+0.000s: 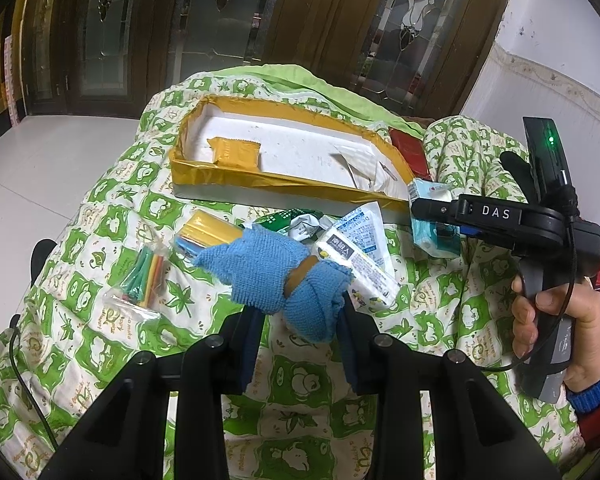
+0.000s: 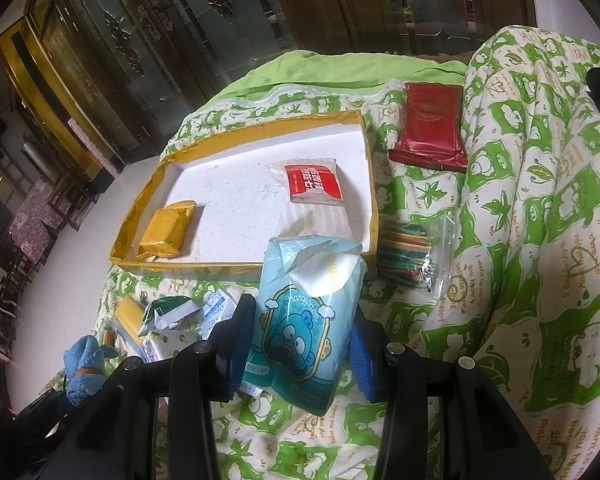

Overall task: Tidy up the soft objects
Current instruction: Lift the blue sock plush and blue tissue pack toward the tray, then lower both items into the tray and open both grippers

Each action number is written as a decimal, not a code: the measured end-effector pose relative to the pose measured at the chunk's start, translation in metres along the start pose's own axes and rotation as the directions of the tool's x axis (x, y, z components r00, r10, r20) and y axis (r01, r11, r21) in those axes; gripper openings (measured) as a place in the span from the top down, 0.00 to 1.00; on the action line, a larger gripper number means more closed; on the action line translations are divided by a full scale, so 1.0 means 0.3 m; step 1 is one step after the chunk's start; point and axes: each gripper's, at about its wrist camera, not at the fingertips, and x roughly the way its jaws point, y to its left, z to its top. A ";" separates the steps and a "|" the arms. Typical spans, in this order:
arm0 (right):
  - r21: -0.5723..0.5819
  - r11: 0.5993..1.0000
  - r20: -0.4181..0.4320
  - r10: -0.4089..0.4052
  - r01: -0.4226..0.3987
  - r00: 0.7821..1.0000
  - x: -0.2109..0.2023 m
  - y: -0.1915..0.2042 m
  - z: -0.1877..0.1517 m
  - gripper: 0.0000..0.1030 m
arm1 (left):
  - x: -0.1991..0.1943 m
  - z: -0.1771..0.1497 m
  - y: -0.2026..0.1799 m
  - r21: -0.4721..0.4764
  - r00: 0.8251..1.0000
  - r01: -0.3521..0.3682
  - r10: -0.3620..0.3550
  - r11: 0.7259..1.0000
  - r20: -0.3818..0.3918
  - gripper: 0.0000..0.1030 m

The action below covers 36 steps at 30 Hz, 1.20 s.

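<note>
The left gripper [image 1: 300, 312] is clenching a blue cloth [image 1: 276, 276], which is bundled with a brown band around its middle and is bulging up and out from between the two fingers, above a green and white patterned quilt [image 1: 100, 344]. The right gripper [image 2: 296, 344] is grasping a light blue tissue pack [image 2: 304, 320] printed with a blue cartoon figure, its pads pressing on both sides of the pack, which is standing out forward just in front of a shallow tray [image 2: 236, 268] with yellow taped edges and a white floor. Inside that tray a yellow packet [image 2: 166, 230] is lying near the left end and a red and white packet [image 2: 312, 182] is sitting toward the right. A dark red pouch [image 2: 430, 126] is resting on the quilt beyond the tray's right corner, and a clear bag of coloured sticks [image 2: 408, 256] is lying just beside the tray's right wall. In the left wrist view more loose things are crowding the quilt between the cloth and the tray: a white wipes packet [image 1: 356, 256], a crumpled green and white wrapper [image 1: 300, 222], a yellow and blue pack [image 1: 208, 234] partly under the cloth, and another bag of coloured sticks [image 1: 144, 276]. A person's hand [image 1: 556, 320] is gripping the right tool's handle at the right edge.
</note>
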 end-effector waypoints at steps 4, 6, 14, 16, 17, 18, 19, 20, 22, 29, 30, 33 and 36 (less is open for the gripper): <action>-0.005 1.000 -0.001 0.007 -0.007 1.000 0.002 0.003 0.005 0.54 | 0.005 0.017 -0.011 0.017 1.000 0.000 0.000 1.000 0.000 0.68; -0.008 1.000 0.000 0.011 -0.011 1.000 0.002 0.006 0.008 0.54 | 0.003 0.033 -0.018 0.026 1.000 0.000 0.000 1.000 0.004 0.68; -0.030 0.998 0.006 0.048 -0.047 0.999 0.002 0.019 0.032 0.54 | 0.024 0.110 -0.031 0.054 1.000 -0.003 0.003 0.999 0.004 0.67; -0.037 0.998 0.008 0.060 -0.059 0.998 -0.001 0.023 0.040 0.54 | 0.037 0.130 -0.028 0.053 1.000 -0.001 0.001 0.999 -0.001 0.67; -0.041 0.997 0.006 0.068 -0.067 0.998 -0.001 0.025 0.045 0.54 | 0.041 0.139 -0.024 0.051 1.000 0.000 0.000 0.999 -0.001 0.67; -0.042 0.996 0.004 0.074 -0.074 0.997 0.000 0.027 0.048 0.54 | 0.048 0.150 -0.020 0.048 1.000 0.001 -0.001 0.999 -0.004 0.67; -0.044 0.996 0.001 0.082 -0.082 0.997 -0.001 0.030 0.052 0.54 | 0.055 0.162 -0.018 0.045 1.000 0.003 -0.003 0.999 -0.006 0.67; -0.047 0.995 -0.002 0.087 -0.087 0.996 0.000 0.034 0.058 0.54 | 0.061 0.174 -0.012 0.039 1.000 0.007 -0.007 0.999 -0.008 0.67; -0.047 0.993 -0.016 0.105 -0.106 0.994 0.008 0.046 0.076 0.54 | 0.076 0.199 -0.004 0.026 1.000 0.019 -0.019 0.999 -0.014 0.67; -0.040 0.978 -0.048 0.204 -0.206 0.978 0.069 0.111 0.182 0.54 | 0.168 0.315 -0.005 -0.010 0.997 0.066 -0.066 0.998 -0.030 0.67; -0.025 0.976 -0.052 0.216 -0.218 0.975 0.088 0.110 0.199 0.54 | 0.188 0.329 -0.006 -0.016 0.997 0.072 -0.072 0.997 -0.035 0.67; 0.034 0.972 -0.057 0.236 -0.234 0.970 0.151 0.088 0.232 0.54 | 0.248 0.364 -0.005 -0.031 0.995 0.079 -0.080 0.996 -0.053 0.67; 0.078 0.964 -0.055 0.258 -0.253 0.965 0.211 0.058 0.246 0.54 | 0.303 0.388 -0.005 -0.028 0.995 0.074 -0.076 0.997 -0.069 0.67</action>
